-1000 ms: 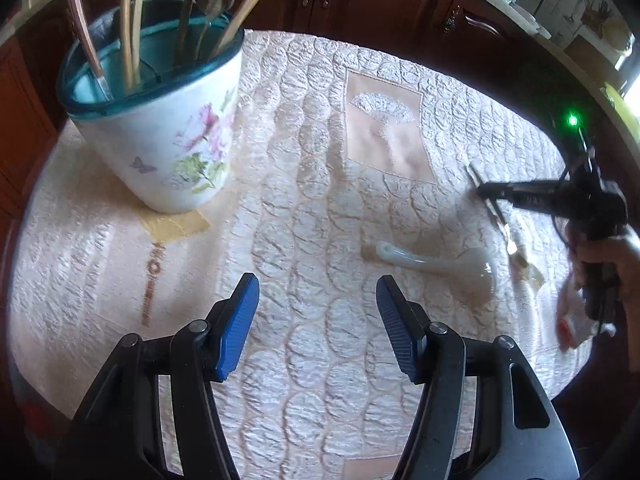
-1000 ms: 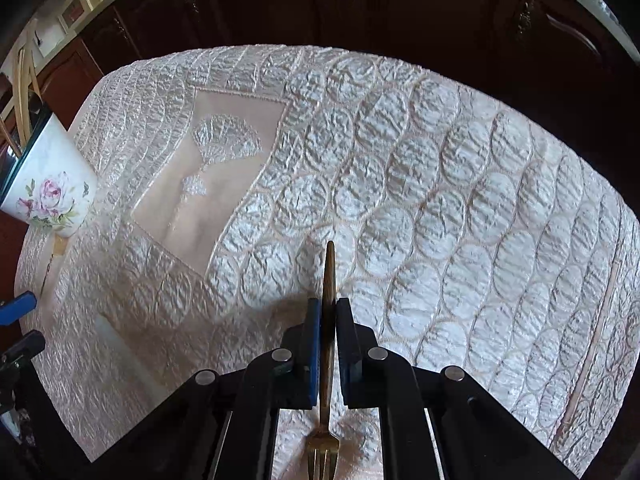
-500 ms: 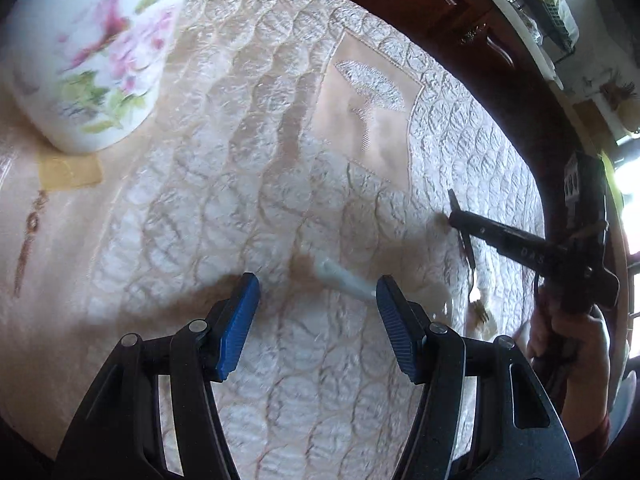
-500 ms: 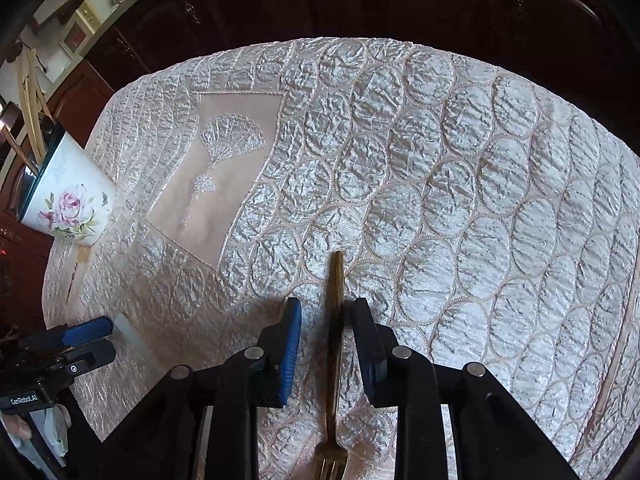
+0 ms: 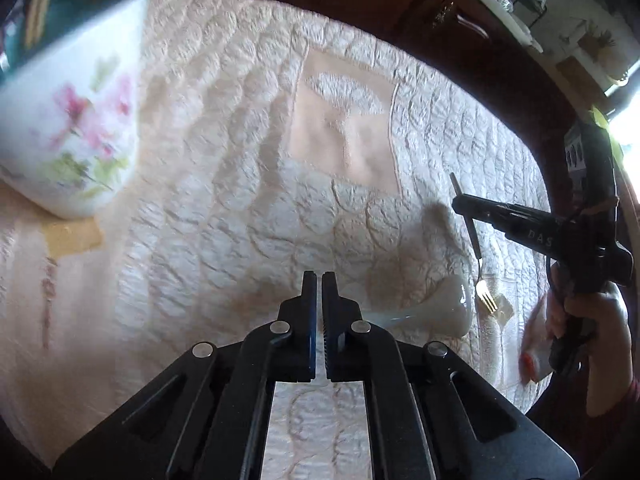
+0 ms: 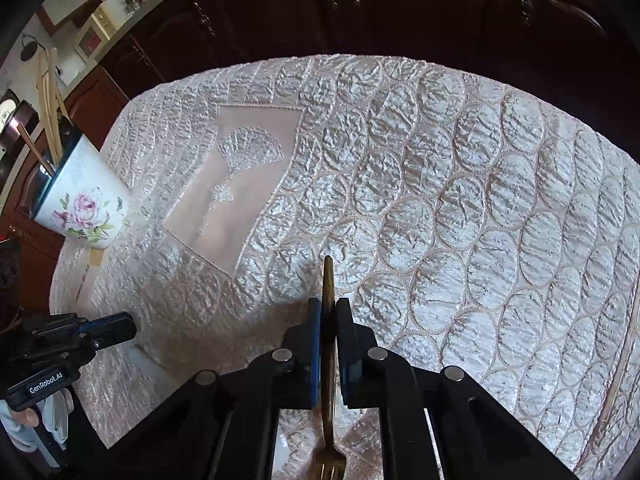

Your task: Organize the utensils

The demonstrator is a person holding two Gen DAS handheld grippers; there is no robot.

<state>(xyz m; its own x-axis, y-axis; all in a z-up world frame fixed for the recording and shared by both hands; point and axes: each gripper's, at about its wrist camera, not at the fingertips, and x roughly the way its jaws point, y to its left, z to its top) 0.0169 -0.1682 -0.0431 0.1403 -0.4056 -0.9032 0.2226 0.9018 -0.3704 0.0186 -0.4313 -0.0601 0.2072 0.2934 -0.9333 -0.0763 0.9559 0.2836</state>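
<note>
Both sets of fingers have just closed: left gripper on the spoon, right gripper clamping the fork.

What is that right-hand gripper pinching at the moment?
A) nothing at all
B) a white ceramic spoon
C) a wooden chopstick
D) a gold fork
D: in the right wrist view, the right gripper is closed on the handle of the gold fork, its tines pointing back toward the camera.
</note>
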